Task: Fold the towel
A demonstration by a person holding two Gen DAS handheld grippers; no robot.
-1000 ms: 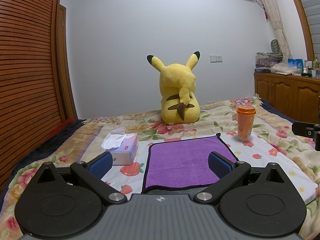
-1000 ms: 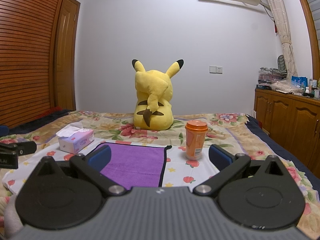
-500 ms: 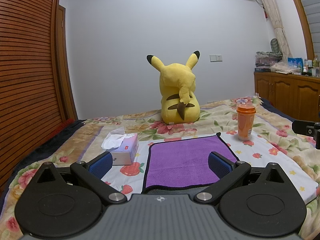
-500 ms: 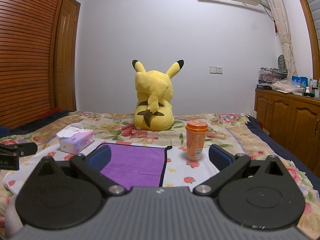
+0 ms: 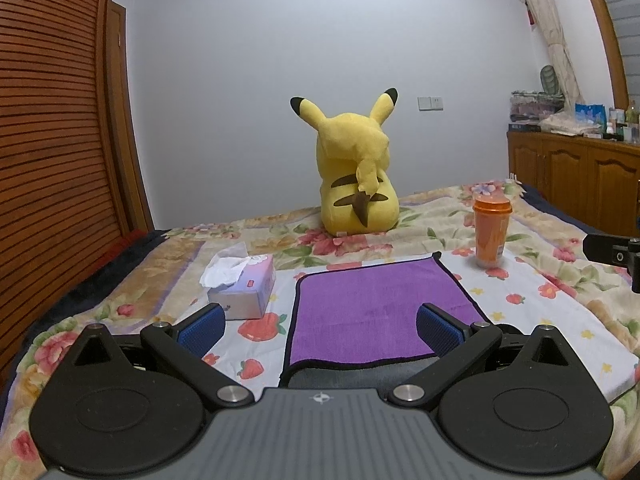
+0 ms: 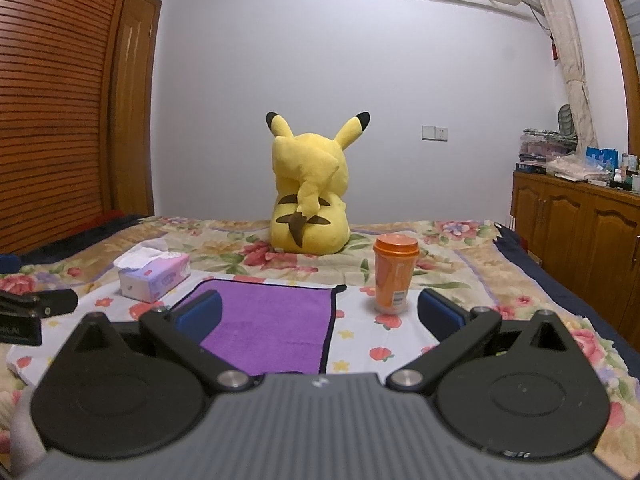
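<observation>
A purple towel point(image 5: 372, 308) with a dark edge lies flat on a white flowered cloth on the bed; it also shows in the right wrist view point(image 6: 276, 320). My left gripper point(image 5: 320, 326) is open and empty, held above the towel's near edge. My right gripper point(image 6: 320, 312) is open and empty, above the towel's near right corner. The right gripper's body shows at the right edge of the left wrist view point(image 5: 612, 250), and the left gripper's body at the left edge of the right wrist view point(image 6: 28, 312).
A tissue box point(image 5: 244, 284) sits left of the towel. An orange cup point(image 5: 491, 236) stands to its right. A yellow plush toy point(image 5: 356, 184) sits behind. A wooden cabinet point(image 5: 580, 176) stands at the right, a slatted wardrobe point(image 5: 52, 140) at the left.
Both grippers have risen very slightly; the scene sits a little lower in both views. Nothing has been gripped or moved.
</observation>
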